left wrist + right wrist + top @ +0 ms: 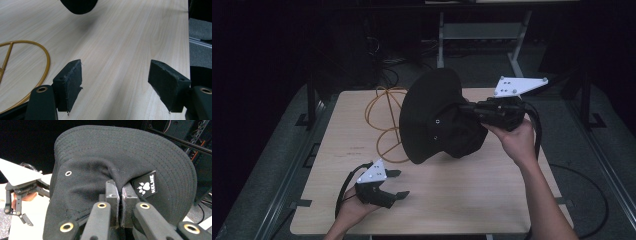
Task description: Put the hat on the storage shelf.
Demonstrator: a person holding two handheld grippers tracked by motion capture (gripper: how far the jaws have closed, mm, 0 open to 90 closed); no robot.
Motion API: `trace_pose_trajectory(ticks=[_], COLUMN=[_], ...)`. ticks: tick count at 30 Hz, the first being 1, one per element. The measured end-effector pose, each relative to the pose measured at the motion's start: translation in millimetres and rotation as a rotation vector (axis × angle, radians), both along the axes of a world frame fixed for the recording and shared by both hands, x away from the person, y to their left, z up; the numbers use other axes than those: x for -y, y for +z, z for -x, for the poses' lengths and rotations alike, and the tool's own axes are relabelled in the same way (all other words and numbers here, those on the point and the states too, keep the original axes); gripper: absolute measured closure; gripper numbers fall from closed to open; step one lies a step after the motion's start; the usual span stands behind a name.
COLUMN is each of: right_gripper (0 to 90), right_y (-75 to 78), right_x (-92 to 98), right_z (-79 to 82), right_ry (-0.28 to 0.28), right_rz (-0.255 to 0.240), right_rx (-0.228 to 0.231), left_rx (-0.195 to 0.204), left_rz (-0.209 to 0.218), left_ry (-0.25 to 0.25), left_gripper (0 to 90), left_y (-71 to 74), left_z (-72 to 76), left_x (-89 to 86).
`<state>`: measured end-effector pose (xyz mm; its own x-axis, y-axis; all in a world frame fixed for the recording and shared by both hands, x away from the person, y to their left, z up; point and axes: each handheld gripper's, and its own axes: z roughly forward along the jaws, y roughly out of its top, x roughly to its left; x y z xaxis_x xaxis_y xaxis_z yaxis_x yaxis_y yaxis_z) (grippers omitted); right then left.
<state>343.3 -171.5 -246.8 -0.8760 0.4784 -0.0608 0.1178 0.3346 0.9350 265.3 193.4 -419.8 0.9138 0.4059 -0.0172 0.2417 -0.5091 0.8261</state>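
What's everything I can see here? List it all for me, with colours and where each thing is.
hat: one, black, wide-brimmed, lifted above the table's middle, a fold of its crown pinched by the right gripper
label: one, black with white paw print, on the hat's crown
wire frame: one, orange-gold, hoops lying on the table's far left part, behind the hat
table: one, light wood, centre of the scene
metal stand: one, grey, on the floor beyond the table
left gripper: one, black, near left of the table, fingers apart, nothing between them
right gripper: one, black, fingers closed on the hat

Black bucket hat (437,117) lifted above table, brim tilted, crown pinched
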Motion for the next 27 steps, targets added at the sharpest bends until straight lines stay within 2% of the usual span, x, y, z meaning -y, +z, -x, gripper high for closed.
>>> trace_pose_trajectory(ticks=[7,9,21,27], right_gripper=[86.5,86.5,86.5,86.5], right_y=[6.0,8.4,24.5,29.7], right_x=[-13.1,-18.1,-46.1,-58.5], right_z=[-10.8,-13.5,-29.0,-36.4], right_ry=[0.013,0.018,0.043,0.056], right_rz=[0.003,0.002,0.017,0.003], right_rx=[0.007,0.006,0.022,0.015], left_rx=[0.003,0.009,0.012,0.01], left_rz=[-0.002,-0.016,-0.015,-0.013], left_ry=[-0.005,-0.01,-0.018,-0.019], left_gripper=[26.5,26.5,26.3,25.9], left_y=[0.2,0.2,-1.9,-1.8], left_z=[0.0,0.2,1.4,1.3], left_x=[-0.3,-0.2,1.2,-0.1])
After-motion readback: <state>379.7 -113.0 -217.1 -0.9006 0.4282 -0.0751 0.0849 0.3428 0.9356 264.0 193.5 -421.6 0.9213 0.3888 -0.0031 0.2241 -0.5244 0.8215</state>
